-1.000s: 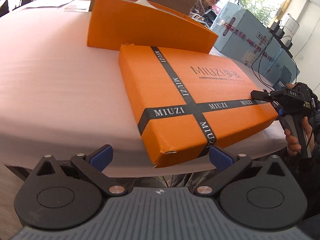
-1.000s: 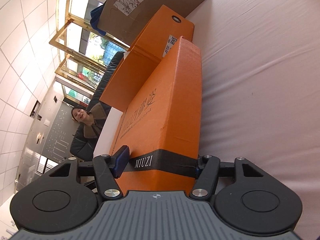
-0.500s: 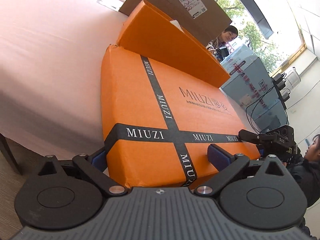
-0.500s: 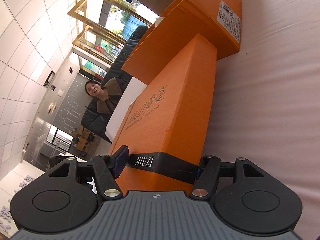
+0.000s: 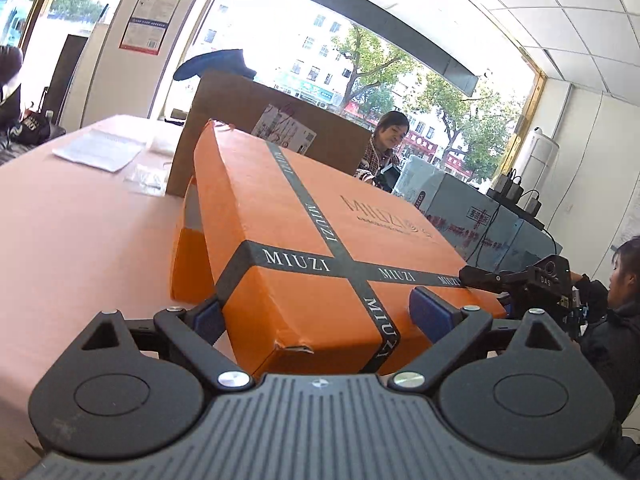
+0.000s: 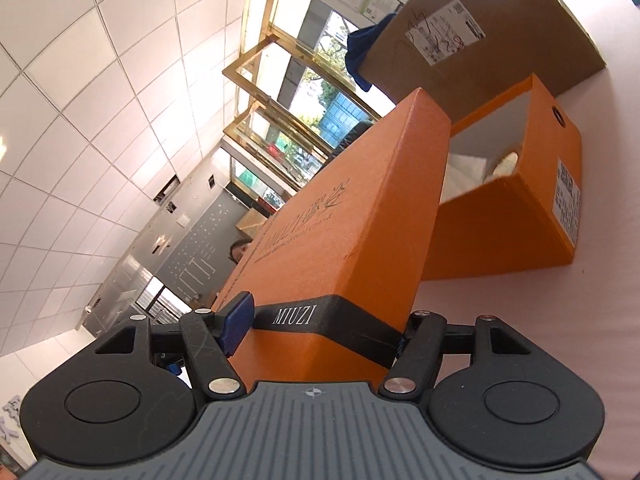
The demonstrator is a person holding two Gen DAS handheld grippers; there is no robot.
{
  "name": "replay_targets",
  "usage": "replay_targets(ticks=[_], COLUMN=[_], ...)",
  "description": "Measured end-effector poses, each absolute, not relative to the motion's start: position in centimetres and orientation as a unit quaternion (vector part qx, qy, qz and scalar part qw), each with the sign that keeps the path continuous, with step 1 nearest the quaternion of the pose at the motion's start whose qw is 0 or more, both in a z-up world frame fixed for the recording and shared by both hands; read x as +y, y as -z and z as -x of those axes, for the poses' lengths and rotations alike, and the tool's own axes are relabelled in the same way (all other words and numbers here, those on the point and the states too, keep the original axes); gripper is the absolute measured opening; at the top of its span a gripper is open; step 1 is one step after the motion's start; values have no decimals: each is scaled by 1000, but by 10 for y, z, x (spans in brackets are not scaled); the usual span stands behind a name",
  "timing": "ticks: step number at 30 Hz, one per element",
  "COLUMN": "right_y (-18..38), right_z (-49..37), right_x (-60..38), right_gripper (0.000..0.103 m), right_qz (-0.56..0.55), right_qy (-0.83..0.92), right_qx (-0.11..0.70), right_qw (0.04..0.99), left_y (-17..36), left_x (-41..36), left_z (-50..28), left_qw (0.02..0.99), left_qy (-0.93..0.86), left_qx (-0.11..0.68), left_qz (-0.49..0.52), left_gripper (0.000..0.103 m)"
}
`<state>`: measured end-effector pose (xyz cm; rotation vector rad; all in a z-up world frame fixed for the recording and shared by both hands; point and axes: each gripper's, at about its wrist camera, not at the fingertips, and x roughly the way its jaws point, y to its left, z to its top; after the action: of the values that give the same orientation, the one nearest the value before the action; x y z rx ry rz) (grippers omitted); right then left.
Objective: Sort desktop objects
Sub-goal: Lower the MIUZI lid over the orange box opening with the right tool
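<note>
Orange lid (image 5: 320,240), crossed black bands reading MIUZI, raised off pink table (image 5: 80,240). Left gripper (image 5: 316,316) clamps its near edge; right gripper (image 6: 320,328) clamps its side over band. One open orange box (image 6: 520,208), white-lined, labelled, beyond lid. One brown carton (image 6: 500,28), shipping label, farther behind. Two seated people beyond.

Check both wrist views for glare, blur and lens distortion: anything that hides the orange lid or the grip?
Left wrist: windows blown out white, ceiling lines bowed by the fisheye, yet the orange lid is sharp. Right wrist: horizon steeply tilted, tiles curved, no glare; the right gripper is clamped on the lid edge, readable.
</note>
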<state>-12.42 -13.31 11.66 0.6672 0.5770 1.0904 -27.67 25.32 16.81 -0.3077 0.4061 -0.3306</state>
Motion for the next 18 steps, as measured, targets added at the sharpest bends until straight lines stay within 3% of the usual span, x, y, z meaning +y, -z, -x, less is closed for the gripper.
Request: replay_targets(ticks=[5, 11, 18], right_y=[-123, -101, -88], right_z=[63, -14, -49], right_x=[-121, -107, -93], right_gripper=[70, 70, 75], right_qz=[-304, -315, -289], right_qy=[-463, -405, -388], right_qx=[263, 288, 299], right_qw=[790, 809, 823], left_y=[-172, -134, -114], left_x=[250, 277, 295], left_z=[182, 76, 38], left_qw=[957, 927, 914], left_qy=[143, 125, 139], left_qx=[206, 275, 301], left_qz=[144, 222, 235], left_gripper=[99, 99, 98])
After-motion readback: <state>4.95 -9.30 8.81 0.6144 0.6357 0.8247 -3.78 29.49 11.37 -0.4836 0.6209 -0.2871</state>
